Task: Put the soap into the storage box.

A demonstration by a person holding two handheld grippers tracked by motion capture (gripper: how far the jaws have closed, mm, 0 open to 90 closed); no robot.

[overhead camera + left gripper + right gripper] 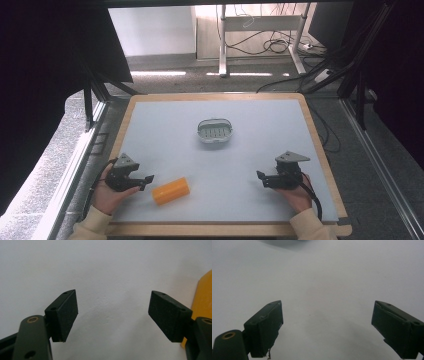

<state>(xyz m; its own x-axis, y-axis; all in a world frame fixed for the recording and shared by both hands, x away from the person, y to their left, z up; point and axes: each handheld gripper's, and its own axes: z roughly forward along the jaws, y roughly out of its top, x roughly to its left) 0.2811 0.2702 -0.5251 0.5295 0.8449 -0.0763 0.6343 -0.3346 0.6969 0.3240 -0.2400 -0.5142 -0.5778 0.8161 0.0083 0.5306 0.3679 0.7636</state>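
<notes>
Resting spread wide and empty, left claw (145,180) beside orange block (171,190), right claw (262,178) apart.

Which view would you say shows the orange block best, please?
The high view: the whole orange block lies on the table near the left hand-held gripper. The left gripper view catches just its edge beside one jaw; the right gripper view adds nothing about it.

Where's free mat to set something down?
Most of the mat is bare: both far corners beside the grey dish, and the wide middle between the orange block and the right gripper. Tightest spot: near left, where the left gripper sits by the block.
</notes>
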